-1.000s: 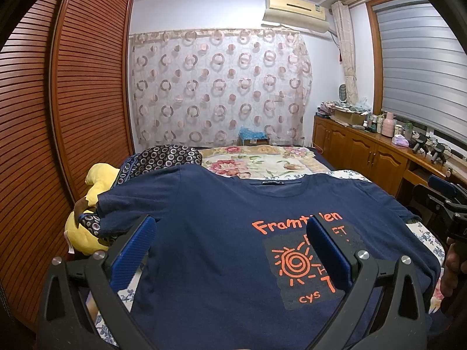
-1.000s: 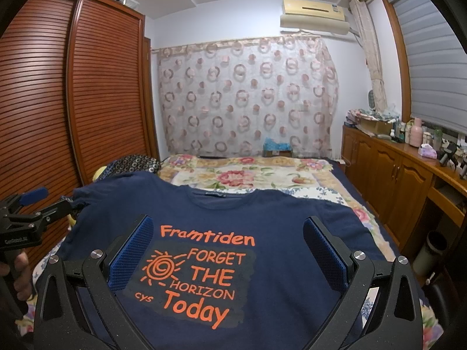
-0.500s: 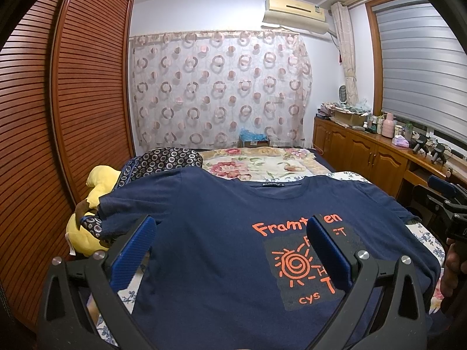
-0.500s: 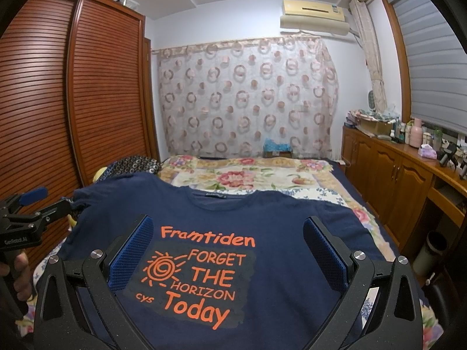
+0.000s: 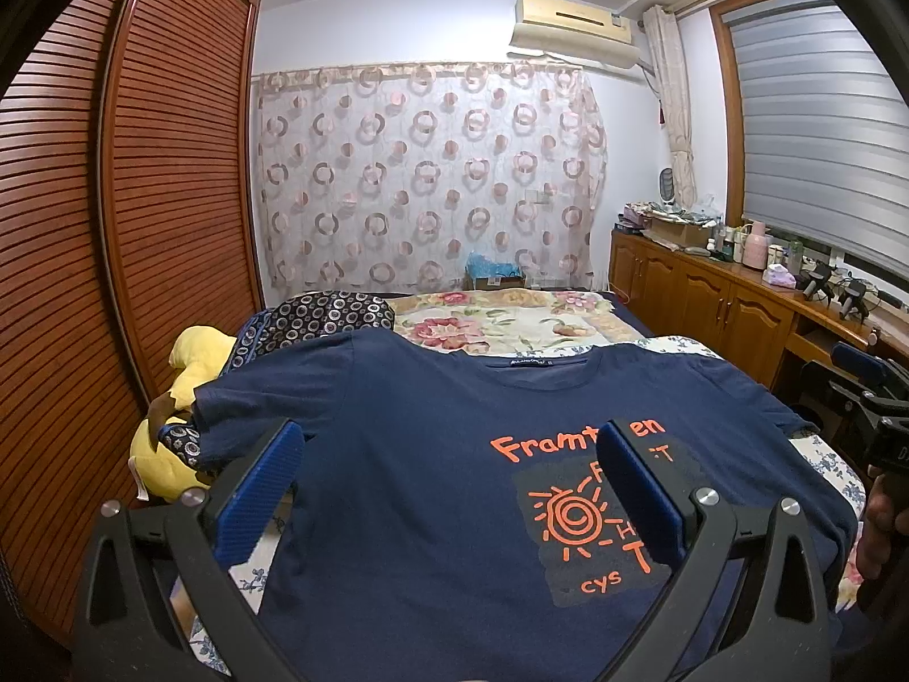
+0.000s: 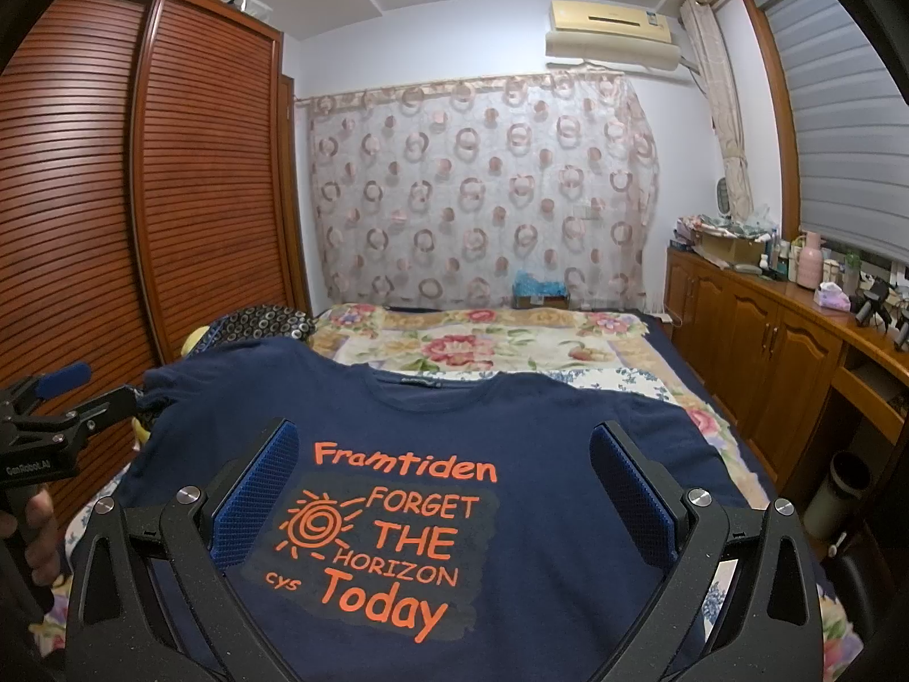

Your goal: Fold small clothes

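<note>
**On the bed: T-shirt laid flat, both grippers released above it**

Above the near half of the shirt: left gripper [image 5: 449, 489] spread wide, blue pads [image 5: 258, 491] well apart, nothing between them. Right gripper [image 6: 443, 491] likewise spread wide and empty, poised over the orange print [image 6: 392, 534]. No contact with the cloth visible from either.

Beneath both: navy T-shirt [image 6: 511, 426], front side up, collar [image 6: 432, 383] toward the far end, spread across the bed [image 6: 483, 341] over a floral quilt. Left sleeve [image 5: 255, 403] draped over a patterned pillow [image 5: 324, 312] and close to a yellow plush toy [image 5: 170, 454] at the bed's edge. Right sleeve lying near the opposite edge. Near hem out of view below the jaws.

Beyond: slatted wardrobe [image 5: 142, 227] on the left, wooden cabinets [image 6: 767, 341] on the right, curtain [image 6: 483, 187] at the far wall.

Judged stage: folding not yet begun; first grasp pending.

Hazards from here:
- Pinching quilt together with shirt, caused by closing too deep into the soft bedding; likely to drag the cover along with the fold.
- Uneven fold line, caused by the left sleeve resting higher on the pillow than the rest of the shirt.
- Sleeve snagging on the plush toy or slipping off the edge during a lift.
- Single-layer grasp, caused by a shallow pinch; back panel likely to lag and bunch.
</note>
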